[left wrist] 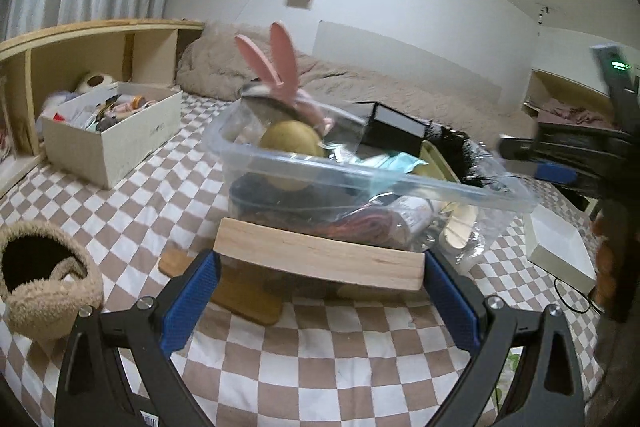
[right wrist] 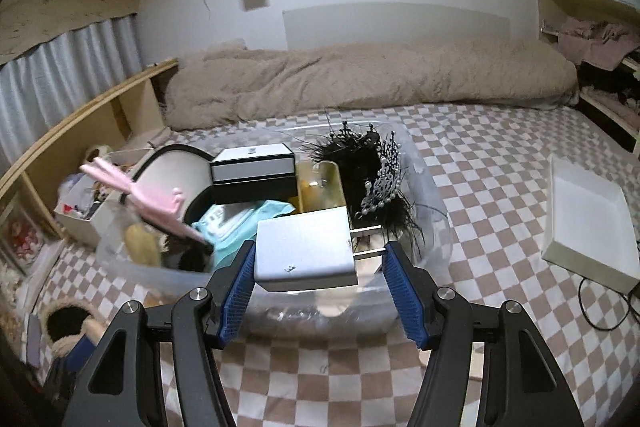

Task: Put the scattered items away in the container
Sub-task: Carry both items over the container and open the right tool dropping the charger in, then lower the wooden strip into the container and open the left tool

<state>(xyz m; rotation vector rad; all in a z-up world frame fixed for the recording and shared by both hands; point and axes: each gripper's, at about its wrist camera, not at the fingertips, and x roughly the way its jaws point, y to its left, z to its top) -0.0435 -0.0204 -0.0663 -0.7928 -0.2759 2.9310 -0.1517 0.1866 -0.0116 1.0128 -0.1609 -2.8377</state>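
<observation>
**Both grippers loaded, poised at the bin**

Our left gripper [left wrist: 320, 291] holds a pale wooden block [left wrist: 320, 253] across its length, the blue pads pressed on its two ends. Our right gripper [right wrist: 318, 283] carries a white box [right wrist: 306, 249], its drawer part slid out toward the right pad; the left pad is against the box, and the right one seems to bear on the drawer's end, though we cannot be sure of that contact.

We judge this to be the carrying step: each item is up off the checkered bedsheet [left wrist: 320, 359] and held at the near side of the clear plastic bin [left wrist: 400, 183], not yet over the rim. What comes next, as we read it, is bringing each piece above the opening and letting go where room remains.

Room is the difficulty. The bin sits in the middle of the bed and is already heaped: a pink bunny-ear headband [right wrist: 136, 197], a black-and-white box [right wrist: 252, 167], a black feathered tiara [right wrist: 380, 179], a teal packet [right wrist: 240, 217]. The block is long, so it likely needs to lie flat on top.
</observation>
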